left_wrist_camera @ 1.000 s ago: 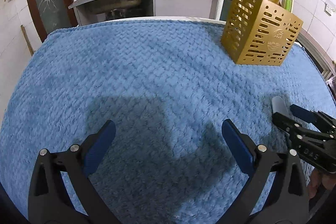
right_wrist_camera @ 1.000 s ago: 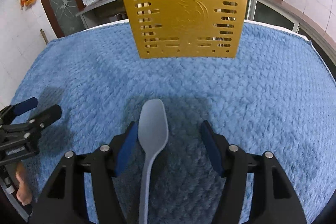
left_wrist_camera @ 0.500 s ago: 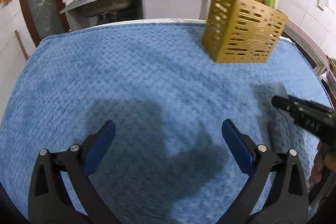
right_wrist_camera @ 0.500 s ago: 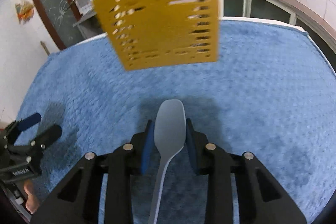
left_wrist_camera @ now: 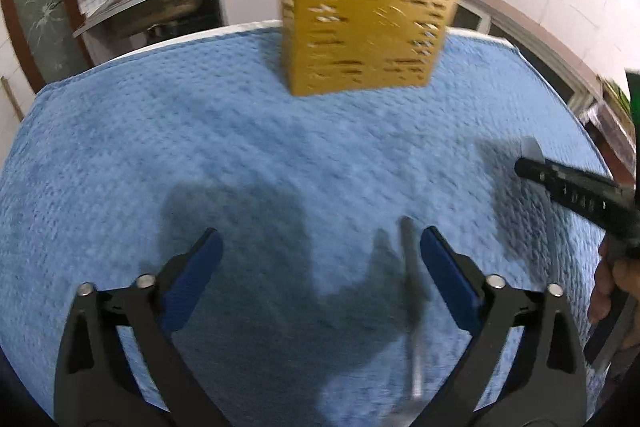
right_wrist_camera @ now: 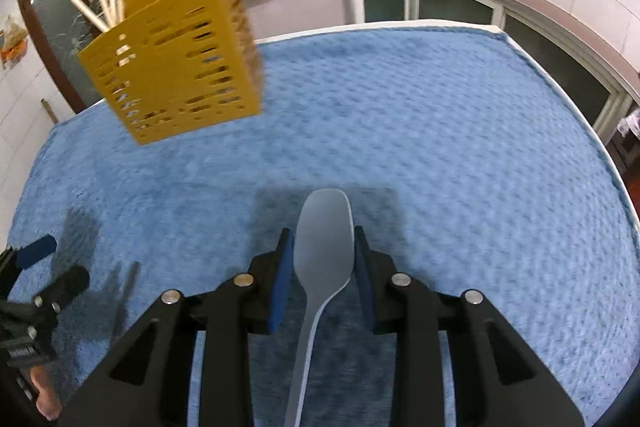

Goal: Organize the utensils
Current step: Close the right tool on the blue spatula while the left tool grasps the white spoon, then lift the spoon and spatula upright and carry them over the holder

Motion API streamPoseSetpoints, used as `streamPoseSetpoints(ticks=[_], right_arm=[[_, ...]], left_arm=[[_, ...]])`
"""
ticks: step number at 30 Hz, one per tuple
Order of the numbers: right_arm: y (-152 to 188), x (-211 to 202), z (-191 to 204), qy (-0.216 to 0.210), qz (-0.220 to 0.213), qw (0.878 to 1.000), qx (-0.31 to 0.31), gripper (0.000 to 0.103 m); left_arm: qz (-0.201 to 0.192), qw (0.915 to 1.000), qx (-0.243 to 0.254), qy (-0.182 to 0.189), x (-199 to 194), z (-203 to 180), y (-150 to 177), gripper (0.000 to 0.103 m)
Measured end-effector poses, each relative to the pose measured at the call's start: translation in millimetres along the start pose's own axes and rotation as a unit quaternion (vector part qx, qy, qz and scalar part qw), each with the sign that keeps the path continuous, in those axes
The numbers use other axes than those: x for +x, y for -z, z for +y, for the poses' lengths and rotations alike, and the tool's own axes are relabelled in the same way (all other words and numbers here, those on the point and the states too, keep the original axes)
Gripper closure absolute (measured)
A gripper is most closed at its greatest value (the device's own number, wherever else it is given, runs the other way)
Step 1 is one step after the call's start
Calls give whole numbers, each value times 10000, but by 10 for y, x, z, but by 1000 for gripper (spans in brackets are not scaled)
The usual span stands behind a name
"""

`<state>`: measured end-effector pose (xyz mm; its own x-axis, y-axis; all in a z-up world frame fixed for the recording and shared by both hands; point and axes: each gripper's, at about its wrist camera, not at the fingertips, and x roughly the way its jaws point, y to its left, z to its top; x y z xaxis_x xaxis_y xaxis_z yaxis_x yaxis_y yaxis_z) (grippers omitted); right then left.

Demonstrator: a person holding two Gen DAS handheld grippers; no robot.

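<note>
Nearest, right wrist view: the right gripper (right_wrist_camera: 319, 277), fingers clamped on the bowl of a grey spoon (right_wrist_camera: 324, 239), blue pads pressing its two edges; these fingers closed within the last second and now sit tight on it. The spoon's long axis runs in line with the fingers, bowl forward, handle trailing back under the gripper body toward the bottom of the view. Nearest, left wrist view: the left gripper (left_wrist_camera: 320, 279), fingers wide apart and closed on nothing; they have just narrowed a little. A thin dark utensil (left_wrist_camera: 412, 307), too blurred to name, lies on the blue towel (left_wrist_camera: 200, 147) just inside the right-hand finger, its long axis roughly parallel to the fingers, one end pointing toward the holder. The left gripper is plainly the nearer to that piece. Middle distance: the towel covers the desk, otherwise bare around both grippers. Farther back: a gold slotted utensil holder (right_wrist_camera: 176, 67), upright near the far edge of the desk, with chopsticks (right_wrist_camera: 106, 1) and a green-handled item already standing in it. Seen from the right gripper it lies ahead and to the left, well apart from the spoon. Judged next: the spoon must be raised and tipped handle-down over the holder's open top.
</note>
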<state>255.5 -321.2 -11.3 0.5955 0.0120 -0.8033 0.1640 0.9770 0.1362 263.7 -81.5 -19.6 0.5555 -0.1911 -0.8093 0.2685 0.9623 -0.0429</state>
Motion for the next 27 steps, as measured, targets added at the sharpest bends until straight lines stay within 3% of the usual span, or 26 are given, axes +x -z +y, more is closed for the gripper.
streamPoseSetpoints(ticks=[2, 3, 5, 7, 9, 14, 19, 22, 27], right_arm=[[-16, -6, -60, 50, -25, 10000, 3, 73], [-13, -13, -72, 60, -37, 10000, 7, 73], [-31, -34, -112, 73, -64, 10000, 2, 73], [-56, -52, -119, 104, -100, 9999, -27, 73], [-70, -61, -133, 99, -111, 9999, -24, 73], [-81, -48, -114, 110, -68, 9999, -33, 73], [-91, -72, -90, 89, -44, 9999, -70, 73], [-83, -103, -55, 43, -46, 9999, -106, 73], [-61, -166, 1, -68, -114, 9997, -185, 73]], left_arm=[[111, 9998, 134, 63, 40, -139, 11, 34], [175, 9997, 165, 95, 63, -175, 8, 38], [413, 9986, 228, 249, 140, -262, 1, 60], [591, 9975, 274, 270, 205, -323, -2, 69], [639, 9973, 308, 204, 236, -350, -25, 70], [895, 9941, 607, 79, 341, -485, -121, 83], [1208, 9893, 821, -37, 433, -595, -229, 86], [1211, 9887, 882, 6, 462, -606, -271, 93], [1055, 9922, 631, 213, 420, -481, -259, 95]])
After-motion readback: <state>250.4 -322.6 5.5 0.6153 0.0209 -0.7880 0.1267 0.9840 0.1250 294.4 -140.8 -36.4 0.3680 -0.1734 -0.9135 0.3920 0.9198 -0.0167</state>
